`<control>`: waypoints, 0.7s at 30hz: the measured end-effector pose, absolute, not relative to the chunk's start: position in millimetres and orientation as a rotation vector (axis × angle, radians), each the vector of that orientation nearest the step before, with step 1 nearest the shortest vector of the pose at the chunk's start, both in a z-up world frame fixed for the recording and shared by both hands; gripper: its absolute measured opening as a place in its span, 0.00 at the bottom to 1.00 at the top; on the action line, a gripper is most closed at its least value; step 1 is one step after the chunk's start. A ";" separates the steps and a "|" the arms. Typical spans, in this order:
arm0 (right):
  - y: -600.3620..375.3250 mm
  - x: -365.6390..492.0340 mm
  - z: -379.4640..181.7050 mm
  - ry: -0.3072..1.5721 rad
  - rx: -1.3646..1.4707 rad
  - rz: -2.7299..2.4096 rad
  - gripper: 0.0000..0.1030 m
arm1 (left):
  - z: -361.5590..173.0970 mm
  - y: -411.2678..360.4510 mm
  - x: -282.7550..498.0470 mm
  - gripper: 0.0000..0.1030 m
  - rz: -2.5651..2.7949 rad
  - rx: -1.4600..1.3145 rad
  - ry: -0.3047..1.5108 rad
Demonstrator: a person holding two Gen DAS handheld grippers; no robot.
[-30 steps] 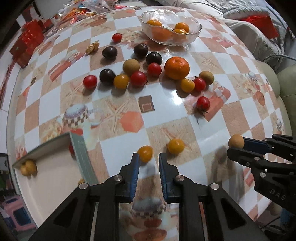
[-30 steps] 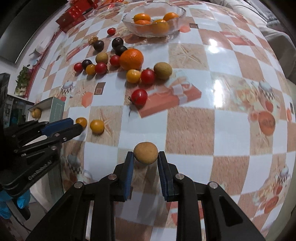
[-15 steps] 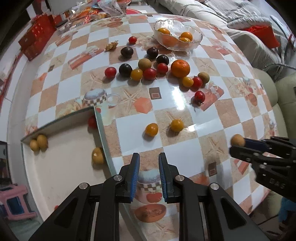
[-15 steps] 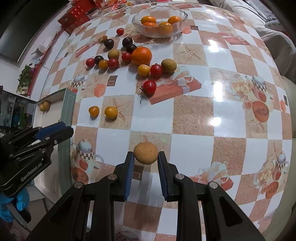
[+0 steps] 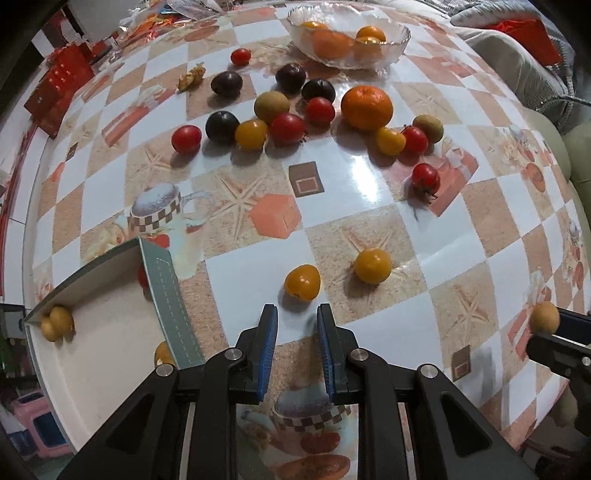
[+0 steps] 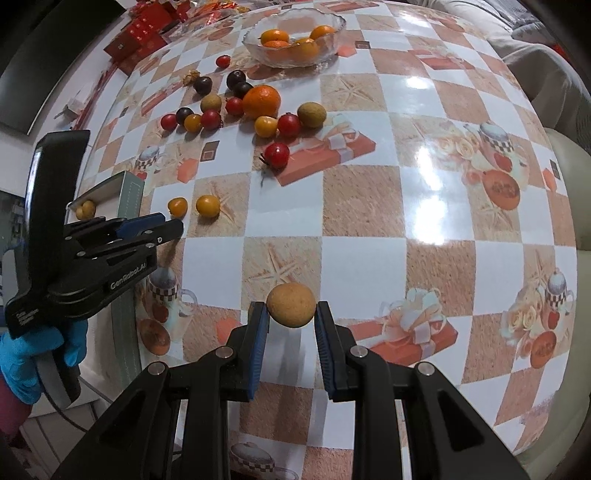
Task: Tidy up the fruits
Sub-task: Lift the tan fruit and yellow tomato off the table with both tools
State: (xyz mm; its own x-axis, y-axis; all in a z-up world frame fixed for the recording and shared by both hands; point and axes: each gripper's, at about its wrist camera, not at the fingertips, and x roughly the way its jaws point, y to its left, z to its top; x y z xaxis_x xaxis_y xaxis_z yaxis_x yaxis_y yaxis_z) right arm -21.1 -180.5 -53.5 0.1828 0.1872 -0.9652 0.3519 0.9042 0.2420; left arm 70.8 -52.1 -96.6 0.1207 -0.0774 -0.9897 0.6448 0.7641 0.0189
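Note:
My right gripper (image 6: 290,310) is shut on a round tan fruit (image 6: 291,304) and holds it above the checked tablecloth. In the left wrist view that same tan fruit (image 5: 545,316) shows at the right edge. My left gripper (image 5: 295,314) points down, shut with nothing between its pads, just short of two yellow tomatoes (image 5: 302,282) (image 5: 373,266). An open box (image 5: 166,280) at lower left holds two tan fruits (image 5: 55,323) in its far corner. A glass bowl (image 5: 402,35) at the back holds oranges.
Mid-table lie a loose mandarin (image 5: 365,107), red tomatoes (image 5: 425,176), dark plums (image 5: 221,124) and greenish-tan fruits (image 5: 271,106). Red packets (image 5: 59,92) crowd the far left edge. A sofa (image 5: 517,66) borders the right side. A blue-gloved hand (image 6: 22,354) holds the left gripper (image 6: 162,227).
The left gripper's view pulled back and up from the table, then came down again toward the two yellow tomatoes. The right gripper drifted back and up a little with the tan fruit still held.

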 end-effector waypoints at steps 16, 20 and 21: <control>-185.3 -26.6 -54.0 1.388 0.489 -0.126 0.27 | -100.6 -61.8 73.8 0.49 -0.577 0.540 1.293; -185.9 -26.6 -52.3 1.381 0.493 -0.127 0.27 | -98.9 -69.3 74.6 0.27 -0.598 0.526 1.313; -186.1 -26.5 -51.8 1.380 0.492 -0.125 0.27 | -98.8 -69.3 75.9 0.26 -0.600 0.518 1.318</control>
